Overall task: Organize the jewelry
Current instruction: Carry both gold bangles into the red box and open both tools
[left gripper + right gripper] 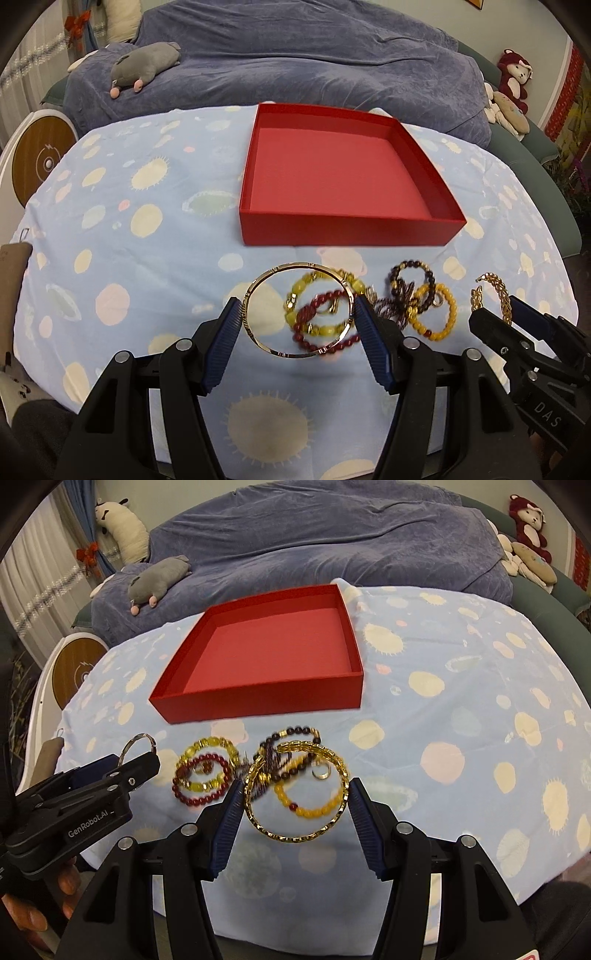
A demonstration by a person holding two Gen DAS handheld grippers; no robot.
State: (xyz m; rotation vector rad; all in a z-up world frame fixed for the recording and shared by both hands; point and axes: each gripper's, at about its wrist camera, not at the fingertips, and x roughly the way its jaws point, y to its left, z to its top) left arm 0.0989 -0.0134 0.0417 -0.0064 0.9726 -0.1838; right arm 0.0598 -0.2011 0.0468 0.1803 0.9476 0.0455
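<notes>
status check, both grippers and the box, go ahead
Left gripper shut on thin gold bangle. Right gripper shut on gold chain bracelet. Red box empty, path clear.

Grey plush mouse (142,66) on blue blanket (314,55); red plush monkey (515,79) far right — spotted tablecloth (129,229).

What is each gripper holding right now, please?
Left gripper: closed on the thin gold bangle.
Right gripper: closed on the gold chain bracelet.
</notes>
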